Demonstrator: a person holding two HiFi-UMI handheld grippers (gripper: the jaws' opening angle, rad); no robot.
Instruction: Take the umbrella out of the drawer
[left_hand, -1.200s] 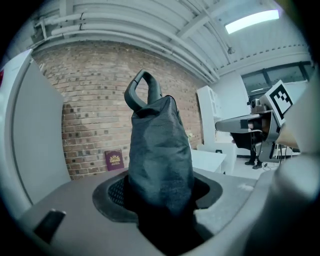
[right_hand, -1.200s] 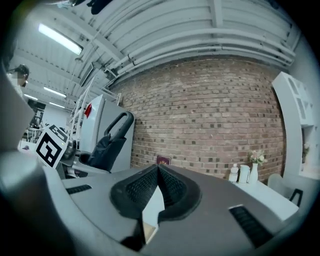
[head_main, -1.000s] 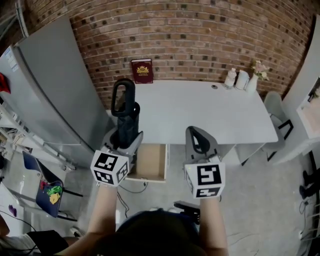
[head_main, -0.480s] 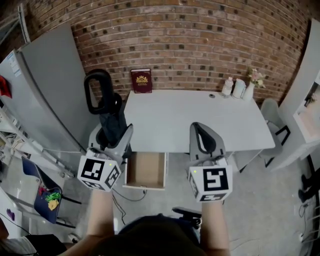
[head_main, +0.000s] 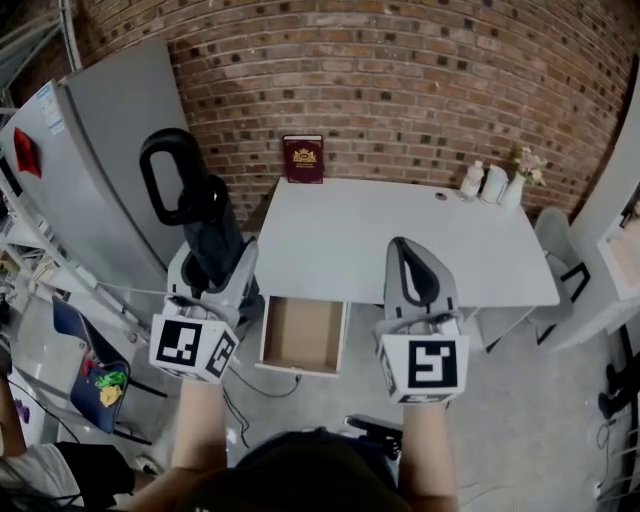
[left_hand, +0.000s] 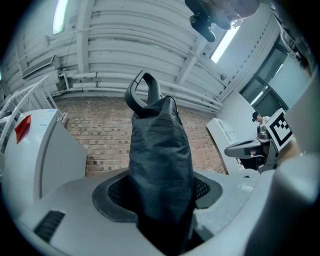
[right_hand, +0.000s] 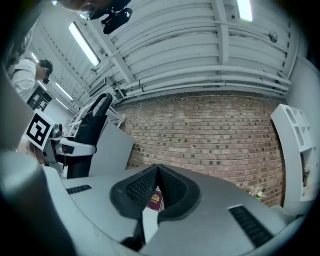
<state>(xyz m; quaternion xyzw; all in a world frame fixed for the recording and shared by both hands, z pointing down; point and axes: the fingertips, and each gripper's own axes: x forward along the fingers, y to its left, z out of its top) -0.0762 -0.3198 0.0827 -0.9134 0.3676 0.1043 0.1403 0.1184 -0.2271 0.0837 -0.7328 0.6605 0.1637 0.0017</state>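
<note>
Head view shows the folded dark fabric umbrella with a black loop handle (head_main: 208, 222) pinched low on its body by the left hand-held gripper (head_main: 212, 272), whose jaws stand wide around the bundle and press on its sides; the left gripper view confirms the pads bear on the cloth. Compared with a second ago, this gripper sits higher and further left, and the umbrella has gone with it: its handle, which then overlapped the near left corner of the plain white desk (head_main: 330, 230), now leans out to the left of the desk, well apart from the open light-wood drawer (head_main: 300, 332). The drawer's whole floor is now in sight and looks bare. The right hand-held gripper (head_main: 408, 256) has risen too, with its jaws pressed together on nothing, hovering over the desk's front edge. The umbrella is therefore out of the drawer, and the task's main step looks done, with only setting it down somewhere perhaps remaining.
</note>
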